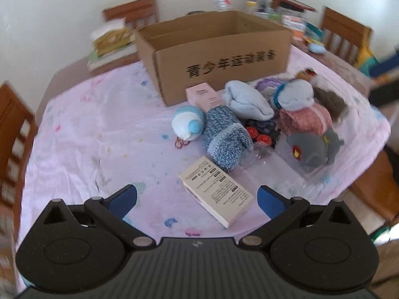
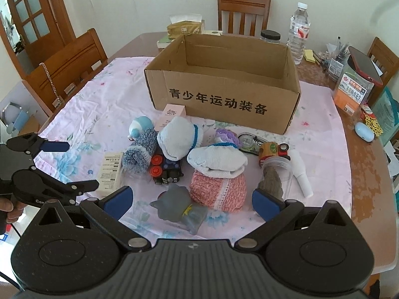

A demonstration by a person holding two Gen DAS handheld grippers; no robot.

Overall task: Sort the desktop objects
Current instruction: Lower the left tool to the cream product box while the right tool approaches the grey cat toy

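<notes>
Ahead, the grey plush (image 2: 178, 205) fronts the pink sock roll (image 2: 218, 190).

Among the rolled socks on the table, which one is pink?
The pink knitted sock roll, lying under a pale blue one; the others are speckled blue, pale blue or purple.

Black ribbed grippers, blue pads (image 1: 124, 200), silver pivot screws (image 2: 137, 243), bare hand (image 2: 11, 208).
</notes>
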